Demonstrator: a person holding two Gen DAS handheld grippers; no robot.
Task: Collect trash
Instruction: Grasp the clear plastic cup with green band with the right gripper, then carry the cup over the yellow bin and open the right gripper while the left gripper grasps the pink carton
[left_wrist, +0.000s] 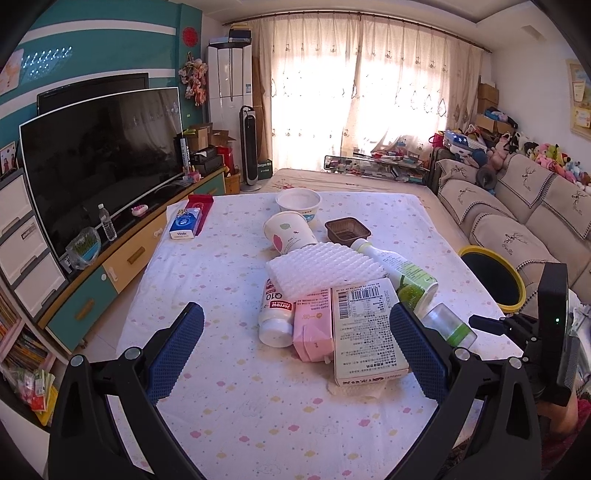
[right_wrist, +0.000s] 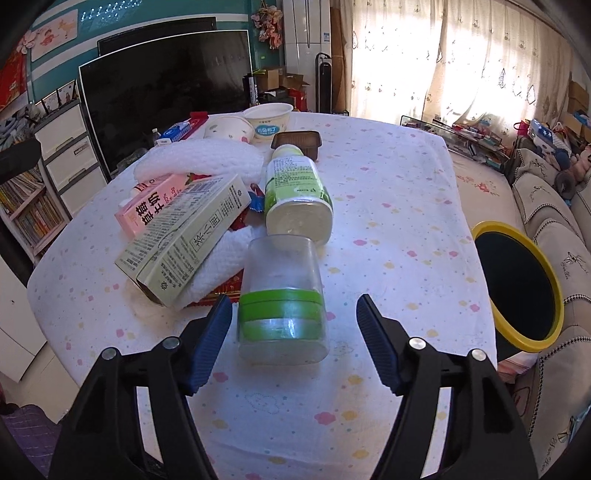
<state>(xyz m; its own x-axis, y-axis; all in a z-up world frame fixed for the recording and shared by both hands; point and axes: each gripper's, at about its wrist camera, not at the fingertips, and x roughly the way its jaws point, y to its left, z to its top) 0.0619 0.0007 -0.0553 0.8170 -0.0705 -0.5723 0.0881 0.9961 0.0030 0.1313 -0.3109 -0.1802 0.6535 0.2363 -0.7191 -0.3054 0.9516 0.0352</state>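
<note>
My right gripper (right_wrist: 293, 332) sits low in the right wrist view, its blue pads apart. The clear jar (right_wrist: 282, 299) with a green band lies on its side between them. The left pad looks just beside the jar, and the right pad is clear of it, so nothing is clamped. Going left to right above it, I see the green carton (right_wrist: 184, 240), the pink carton (right_wrist: 147, 206), a white foam sheet (right_wrist: 199, 160) and the green bottle (right_wrist: 295, 195) touching the jar's far end. The yellow bin (right_wrist: 517, 284) waits at the right edge, beside the table (right_wrist: 406, 221).

My left gripper (left_wrist: 295, 347) is wide open at the bottom of its view, with the cartons and a white pill bottle (left_wrist: 275, 314) between its pads, untouched.
</note>
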